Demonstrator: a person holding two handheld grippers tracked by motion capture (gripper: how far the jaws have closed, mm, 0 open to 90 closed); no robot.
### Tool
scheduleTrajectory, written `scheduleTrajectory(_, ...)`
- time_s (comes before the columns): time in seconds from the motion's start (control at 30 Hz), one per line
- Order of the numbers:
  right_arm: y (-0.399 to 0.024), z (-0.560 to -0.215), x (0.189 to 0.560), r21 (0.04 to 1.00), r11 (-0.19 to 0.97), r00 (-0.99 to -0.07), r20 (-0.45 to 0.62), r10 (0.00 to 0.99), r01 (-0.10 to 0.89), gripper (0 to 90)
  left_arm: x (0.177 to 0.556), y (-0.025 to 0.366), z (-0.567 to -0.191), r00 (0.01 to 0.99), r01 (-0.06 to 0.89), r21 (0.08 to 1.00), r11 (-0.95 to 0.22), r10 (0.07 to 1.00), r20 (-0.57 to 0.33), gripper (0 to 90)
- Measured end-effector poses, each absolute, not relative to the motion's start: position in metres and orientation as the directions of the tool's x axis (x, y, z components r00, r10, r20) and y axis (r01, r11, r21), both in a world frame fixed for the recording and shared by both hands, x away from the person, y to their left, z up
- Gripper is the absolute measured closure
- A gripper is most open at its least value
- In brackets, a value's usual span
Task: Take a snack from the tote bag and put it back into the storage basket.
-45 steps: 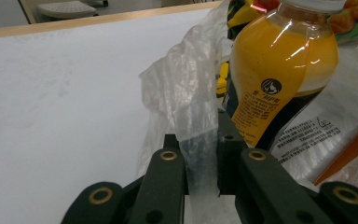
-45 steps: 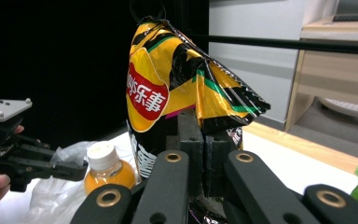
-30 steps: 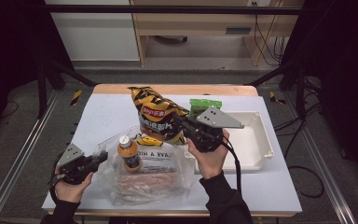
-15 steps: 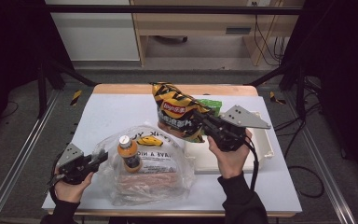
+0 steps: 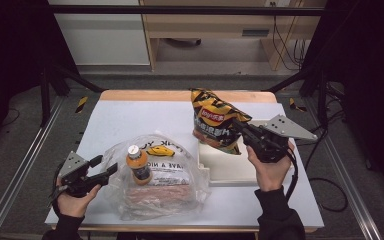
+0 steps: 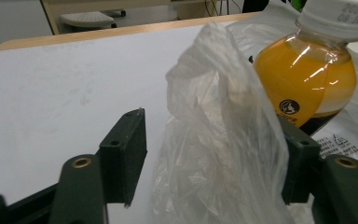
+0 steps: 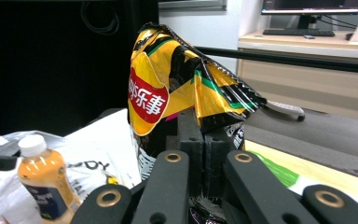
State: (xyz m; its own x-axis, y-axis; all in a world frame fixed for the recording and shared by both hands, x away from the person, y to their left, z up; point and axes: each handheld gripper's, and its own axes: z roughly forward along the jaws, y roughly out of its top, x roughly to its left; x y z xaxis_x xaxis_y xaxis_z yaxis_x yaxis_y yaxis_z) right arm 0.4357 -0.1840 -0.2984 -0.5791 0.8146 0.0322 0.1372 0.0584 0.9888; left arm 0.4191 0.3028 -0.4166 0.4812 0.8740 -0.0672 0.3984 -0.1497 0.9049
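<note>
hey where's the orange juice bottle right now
In the high view the orange juice bottle stands upright inside the clear plastic bag at the table's front left, just right of the left gripper and left of the white tray.

We see a chip bag in yellow and black with green stripes and a red oval badge bearing white characters. At about eight o'clock from it, the bottle holds orange liquid under a white cap, with a dark label. The plastic bag around it is clear, printed with black lettering and a yellow mark, pinkish contents showing through. The tray is cream-white, the table white with a wood-coloured edge. Both grippers, left and right, are black.
</note>
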Motion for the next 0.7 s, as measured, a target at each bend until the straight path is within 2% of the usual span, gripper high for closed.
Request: scheduleTrajectory(0.7,-0.245,-0.335,0.431,0.978,0.034,-0.498,0.074,0.864,0.205,89.4,0.419,0.306,-0.416,0.471,0.394,0.908,-0.139,0.879,-0.070,31.8)
